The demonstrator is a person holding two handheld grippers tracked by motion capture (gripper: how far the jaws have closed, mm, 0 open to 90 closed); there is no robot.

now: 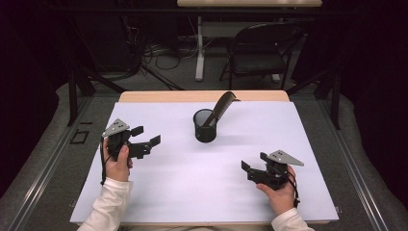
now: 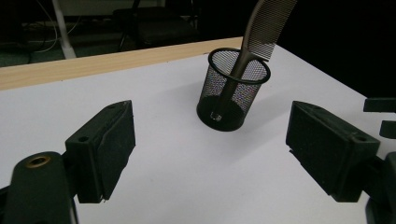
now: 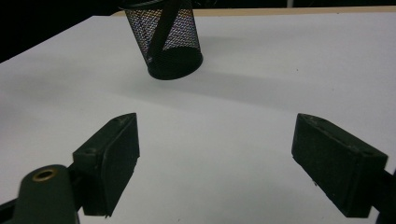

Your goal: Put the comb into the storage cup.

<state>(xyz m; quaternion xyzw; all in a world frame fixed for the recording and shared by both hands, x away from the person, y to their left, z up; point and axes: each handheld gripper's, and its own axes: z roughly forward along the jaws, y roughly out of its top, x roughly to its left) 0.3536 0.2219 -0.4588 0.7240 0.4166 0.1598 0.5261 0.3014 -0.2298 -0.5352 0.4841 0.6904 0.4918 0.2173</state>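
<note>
White sheet covers the desk (image 1: 192,192), with a strip of pale wood showing along its far edge; dark room beyond. Nearest the person, at about 5 o'clock on the desk, the right hand (image 1: 281,192) holds the right tongs (image 1: 254,163), grey three-cornered plate on top, jaws pointing toward 10 o'clock. Jaws stand wide apart, nothing between them; the right gripper view shows only bare white sheet between the two black pads. At about 9 o'clock, the left hand (image 1: 117,163) holds the left tongs (image 1: 146,135), jaws pointing toward 3 o'clock, likewise wide apart and holding nothing; cream sleeve visible on the forearm. The two tongs are well apart from each other and both rest low over the sheet. Farther on, at roughly 12 o'clock from desk centre, a black mesh cup (image 1: 205,126) stands upright on the sheet, clear of both tongs. A dark comb (image 1: 222,107) stands in the cup, handle down inside the mesh, toothed end leaning out over the rim toward 1 o'clock. In the left gripper view the cup (image 2: 232,93) sits between and beyond the jaws, comb (image 2: 266,28) tilted to the upper right. Behind the desk: a black folding chair (image 1: 262,50) and floor cables.
</note>
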